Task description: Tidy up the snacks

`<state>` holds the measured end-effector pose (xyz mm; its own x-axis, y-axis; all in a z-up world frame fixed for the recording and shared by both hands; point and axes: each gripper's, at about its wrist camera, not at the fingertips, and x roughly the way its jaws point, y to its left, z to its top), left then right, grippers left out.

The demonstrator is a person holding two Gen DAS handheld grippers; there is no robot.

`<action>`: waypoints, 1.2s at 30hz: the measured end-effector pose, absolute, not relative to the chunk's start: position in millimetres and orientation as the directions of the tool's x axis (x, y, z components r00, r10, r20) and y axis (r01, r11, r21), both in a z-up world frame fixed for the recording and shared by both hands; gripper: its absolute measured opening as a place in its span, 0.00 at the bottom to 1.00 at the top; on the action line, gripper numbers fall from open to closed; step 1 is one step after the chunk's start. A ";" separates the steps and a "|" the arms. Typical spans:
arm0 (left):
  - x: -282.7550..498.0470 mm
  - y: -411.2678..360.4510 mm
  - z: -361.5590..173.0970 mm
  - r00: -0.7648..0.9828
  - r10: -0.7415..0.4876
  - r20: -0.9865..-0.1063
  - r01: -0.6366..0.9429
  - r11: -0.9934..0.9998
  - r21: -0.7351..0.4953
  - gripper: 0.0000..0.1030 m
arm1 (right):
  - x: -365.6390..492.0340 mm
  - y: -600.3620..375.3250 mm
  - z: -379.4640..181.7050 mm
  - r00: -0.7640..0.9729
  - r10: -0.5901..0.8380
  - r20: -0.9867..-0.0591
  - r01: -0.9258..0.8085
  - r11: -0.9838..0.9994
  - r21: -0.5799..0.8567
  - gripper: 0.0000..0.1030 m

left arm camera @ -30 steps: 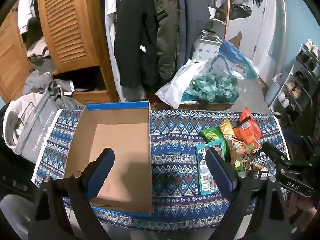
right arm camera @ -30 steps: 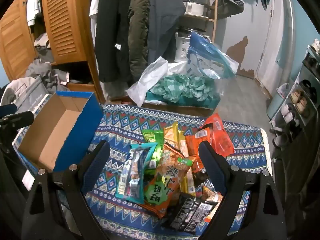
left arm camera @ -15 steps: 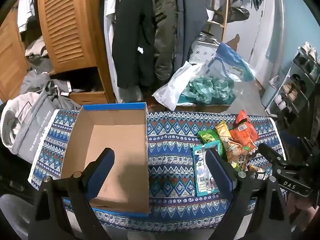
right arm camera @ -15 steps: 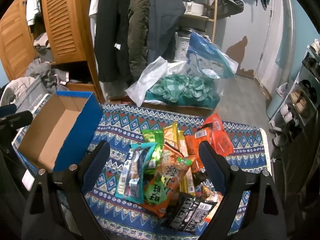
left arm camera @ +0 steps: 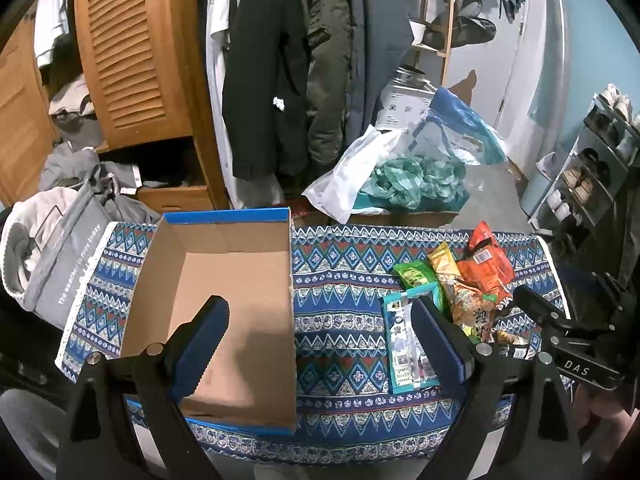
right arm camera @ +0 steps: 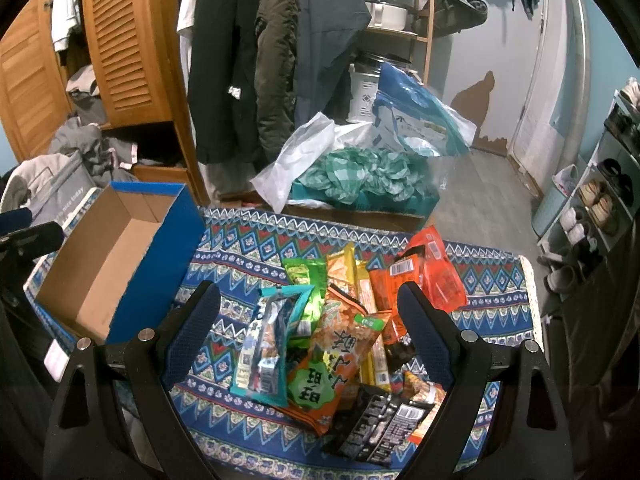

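Above the patterned cloth (right arm camera: 248,248), both grippers' jaws wide apart and empty, snack packets (right arm camera: 332,336) beside box (left arm camera: 224,280).

Right gripper (right arm camera: 308,324) hung wide open above a snack pile (right arm camera: 344,320) on a patterned cloth (right arm camera: 240,248). A teal packet (right arm camera: 268,344) lay leftmost, a black packet (right arm camera: 380,428) nearest. An open box (right arm camera: 116,256) stood left.

Louvred wardrobe (left arm camera: 132,52), shoe rack (left arm camera: 592,172) (right), coats (right arm camera: 256,52)
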<state>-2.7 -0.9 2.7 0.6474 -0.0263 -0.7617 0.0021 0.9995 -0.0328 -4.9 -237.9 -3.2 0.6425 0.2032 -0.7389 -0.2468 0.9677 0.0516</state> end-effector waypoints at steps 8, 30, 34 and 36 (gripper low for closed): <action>-3.0 -1.9 2.6 0.648 -0.026 -0.761 0.006 1.000 -0.029 0.91 | -5.0 -238.2 -2.4 0.641 0.203 -0.740 -0.247 0.968 0.052 0.86; -4.0 -4.2 -0.6 0.646 -0.024 -0.763 0.015 1.000 -0.019 0.91 | -5.2 -239.8 -1.2 0.639 0.204 -0.742 -0.247 0.968 0.053 0.86; -4.3 -4.6 -0.9 0.649 -0.026 -0.760 0.014 1.000 -0.022 0.91 | -5.4 -240.0 -1.0 0.639 0.203 -0.742 -0.247 0.968 0.052 0.86; -4.1 -4.6 -0.8 0.648 -0.026 -0.762 0.014 1.000 -0.021 0.91 | -5.3 -240.2 -0.9 0.638 0.204 -0.743 -0.247 0.968 0.053 0.86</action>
<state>-4.1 -4.6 -0.8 0.6476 -0.0256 -0.7615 0.0145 0.9997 -0.0213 -5.3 -240.2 -0.9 0.6379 0.2035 -0.7428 -0.2471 0.9676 0.0529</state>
